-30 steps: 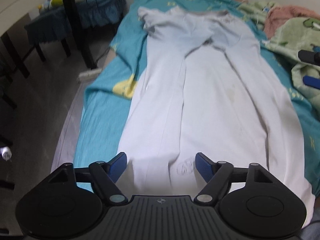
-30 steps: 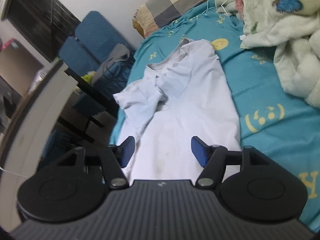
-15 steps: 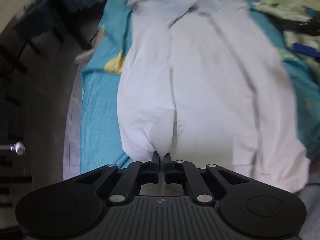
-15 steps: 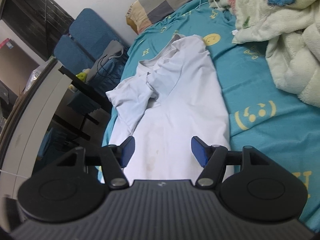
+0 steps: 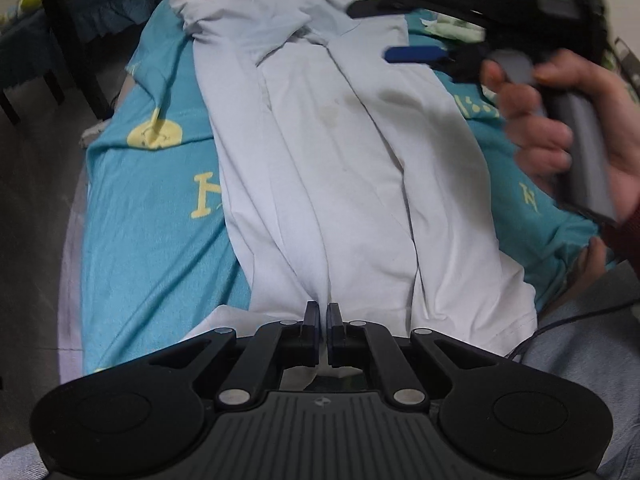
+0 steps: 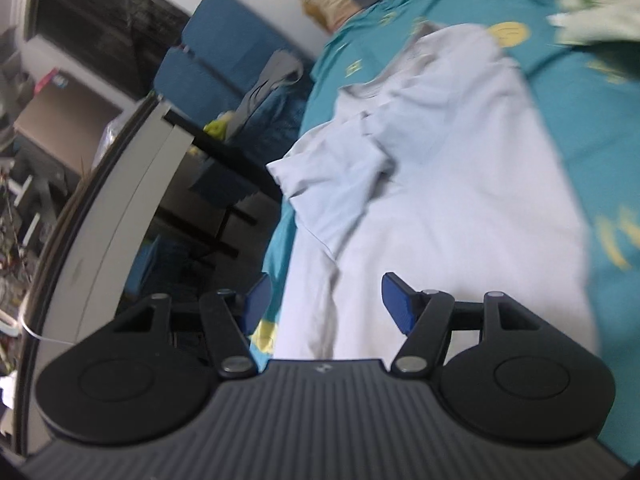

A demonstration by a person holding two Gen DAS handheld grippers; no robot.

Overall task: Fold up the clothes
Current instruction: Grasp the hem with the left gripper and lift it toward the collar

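Your left tool (image 5: 323,314) is clamped on the hem of the white shirt (image 5: 340,168) lying on the bed (image 5: 152,216); your right tool (image 6: 326,300) hovers apart. Pull unevenly and the pinched hem may slip or bunch.

Yellow letters "N" are printed on the teal bedsheet (image 5: 160,208)
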